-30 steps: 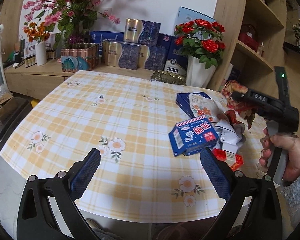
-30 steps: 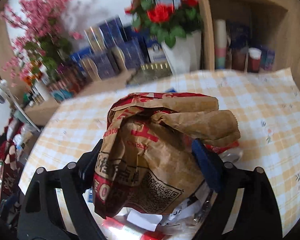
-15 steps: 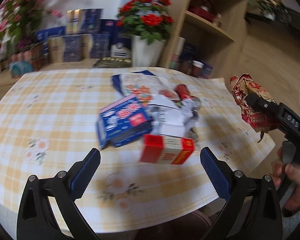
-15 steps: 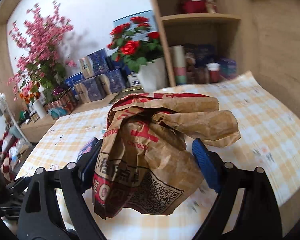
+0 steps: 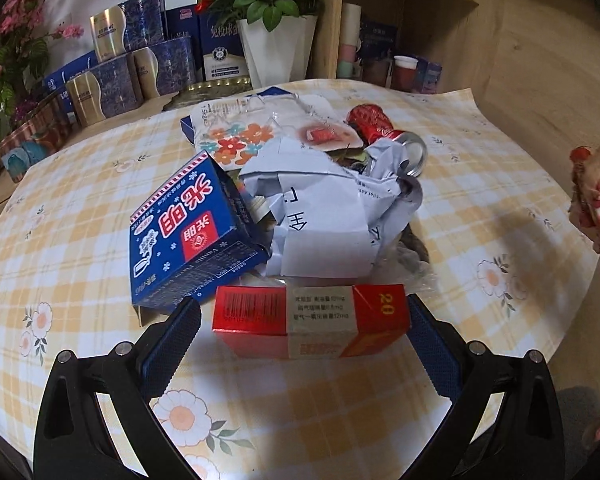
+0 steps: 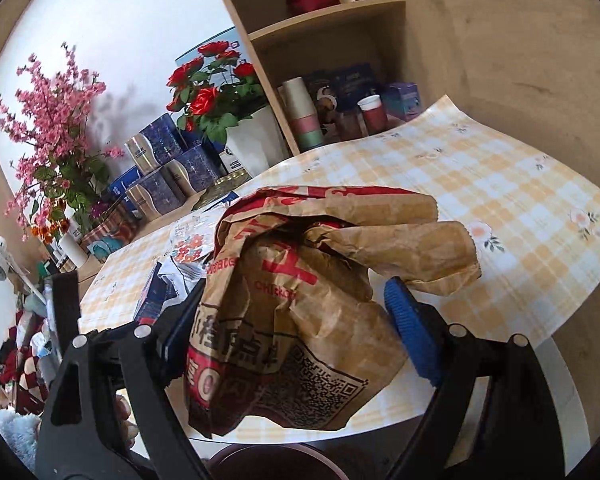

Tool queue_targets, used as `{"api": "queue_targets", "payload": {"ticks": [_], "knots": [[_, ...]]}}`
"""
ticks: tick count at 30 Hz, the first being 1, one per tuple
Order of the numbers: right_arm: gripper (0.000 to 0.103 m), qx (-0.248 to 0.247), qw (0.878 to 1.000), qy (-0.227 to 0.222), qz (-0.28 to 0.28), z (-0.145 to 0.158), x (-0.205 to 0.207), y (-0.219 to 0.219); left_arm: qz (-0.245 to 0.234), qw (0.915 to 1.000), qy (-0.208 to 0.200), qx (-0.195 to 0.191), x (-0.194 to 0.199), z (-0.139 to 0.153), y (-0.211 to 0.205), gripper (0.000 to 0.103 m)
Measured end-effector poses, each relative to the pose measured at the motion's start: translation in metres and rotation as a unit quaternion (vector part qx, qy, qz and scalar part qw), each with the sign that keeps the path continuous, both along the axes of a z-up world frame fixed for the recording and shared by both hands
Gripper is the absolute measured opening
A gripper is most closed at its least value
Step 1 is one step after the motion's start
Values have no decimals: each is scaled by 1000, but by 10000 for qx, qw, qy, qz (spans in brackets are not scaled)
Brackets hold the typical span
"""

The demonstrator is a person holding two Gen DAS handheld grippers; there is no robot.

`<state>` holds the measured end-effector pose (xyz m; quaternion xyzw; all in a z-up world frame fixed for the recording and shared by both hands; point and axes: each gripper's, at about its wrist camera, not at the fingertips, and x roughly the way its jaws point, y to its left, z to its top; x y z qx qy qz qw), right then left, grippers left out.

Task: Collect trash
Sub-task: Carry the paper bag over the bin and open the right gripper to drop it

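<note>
A trash pile lies on the checked table: a blue carton, crumpled white paper, a flowered plastic wrapper, a crushed red can and, nearest, a red cigarette box. My left gripper is open and straddles that box; a gap shows at the left pad, while the right pad is close to the box end. My right gripper is shut on a crumpled brown paper bag, held above the table's near edge. The same bag shows at the right edge of the left wrist view.
Behind the table stand a white vase of red roses, blue gift boxes and a wooden shelf with cups. A wooden wall runs on the right. A dark round rim sits below the table edge.
My left gripper swung right and came down to the pile, so the red box now sits between its fingers. My right gripper carried the paper bag away from the pile toward the table edge.
</note>
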<state>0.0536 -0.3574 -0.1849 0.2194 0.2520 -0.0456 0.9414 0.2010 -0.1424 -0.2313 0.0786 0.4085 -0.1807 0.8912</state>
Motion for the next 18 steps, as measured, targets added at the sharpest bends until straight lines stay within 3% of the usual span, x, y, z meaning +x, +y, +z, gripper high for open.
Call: {"api": "queue_targets", "payload": {"ticks": [1, 3, 11, 18], "knots": [[86, 12, 10000, 17, 2, -2, -1, -1, 1, 10000, 11, 55, 1, -2, -1, 98], [86, 43, 10000, 77, 5, -6, -1, 0, -23, 10000, 48, -4, 0, -3, -2, 86], [86, -98, 9997, 164, 174, -4, -15, 16, -131, 9991, 65, -407, -32, 20, 14, 86], [86, -269, 9979, 292, 512, -3, -40, 51, -139, 9968, 6, -788, -99, 47, 63, 86]]}}
